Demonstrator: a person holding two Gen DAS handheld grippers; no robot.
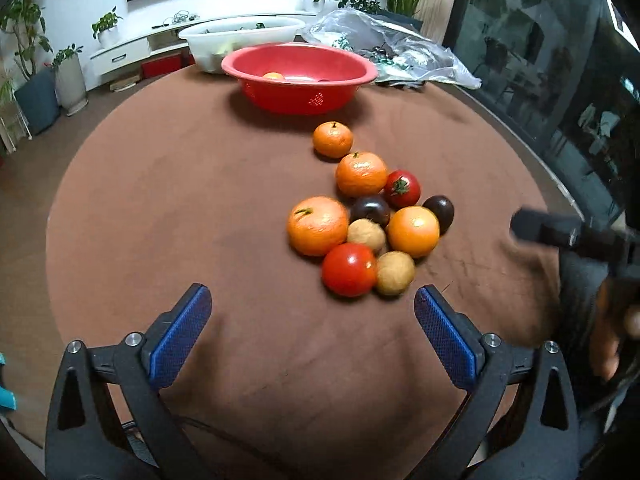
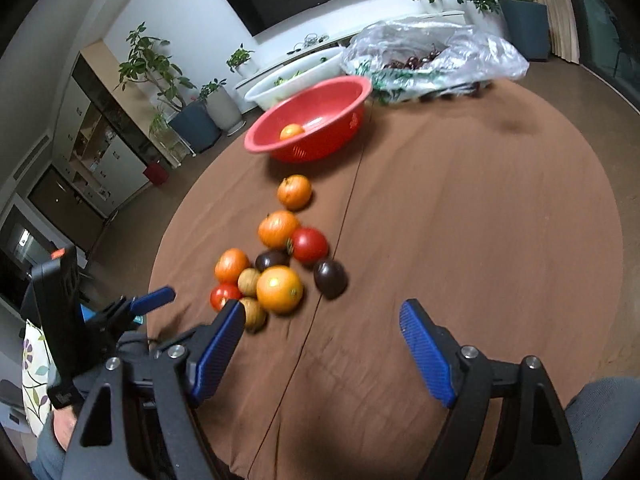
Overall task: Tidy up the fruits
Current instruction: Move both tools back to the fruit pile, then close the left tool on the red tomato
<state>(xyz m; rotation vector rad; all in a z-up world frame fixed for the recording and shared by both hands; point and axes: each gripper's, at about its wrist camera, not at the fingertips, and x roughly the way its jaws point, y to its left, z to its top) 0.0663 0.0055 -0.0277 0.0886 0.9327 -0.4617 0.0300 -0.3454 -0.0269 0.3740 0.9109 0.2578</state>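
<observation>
On the round counter (image 1: 160, 200), under a soft brown cloth, a bunch of fruits (image 1: 368, 224) sits close together: smooth shiny oranges, glossy red tomatoes, dark purple round ones and two rough tan balls. One orange (image 1: 332, 139) lies alone, nearer the red plastic colander bowl (image 1: 300, 76), which has little holes in its side and an orange fruit inside. Behind it stand a white tub (image 1: 240, 36) and a crinkly clear plastic bag (image 1: 392, 48). The left hand-held gripper (image 1: 312, 300) has its bumpy blue pads wide apart with nothing between them. The right hand-held gripper (image 2: 322, 312) is spread too, empty, just before the bunch. Potted plants and a dark TV line the white wall.
</observation>
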